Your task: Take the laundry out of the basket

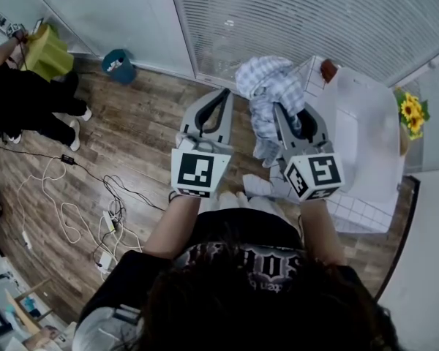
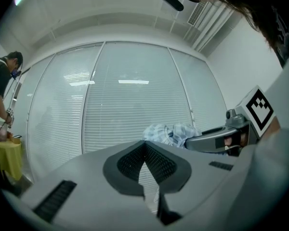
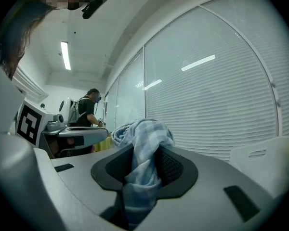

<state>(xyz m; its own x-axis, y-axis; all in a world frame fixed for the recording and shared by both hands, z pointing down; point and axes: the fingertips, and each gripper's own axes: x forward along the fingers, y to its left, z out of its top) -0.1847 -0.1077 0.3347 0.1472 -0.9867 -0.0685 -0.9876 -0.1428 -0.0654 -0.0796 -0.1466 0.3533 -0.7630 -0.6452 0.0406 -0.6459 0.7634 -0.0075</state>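
A white basket [image 1: 355,212] stands on the wood floor by the window blinds [image 1: 314,13]. Just right of the basket is one bunch of yellow flowers [image 1: 410,110]. Far to the left of the basket are one blue bin [image 1: 119,66] and one yellow-green box [image 1: 47,51]. One person in black [image 1: 29,97] is next to the box. White cables [image 1: 80,214] lie on the floor, also well left of the basket.

One checked cloth [image 1: 265,86], blue and white, hangs in the air just left of the basket and hides a bit of its edge.

There are two grippers. The right gripper [image 3: 143,150] has its jaws squeezed tight on the cloth. The left gripper [image 2: 145,146], further left of the basket, has its jaws closed together with nothing in them.
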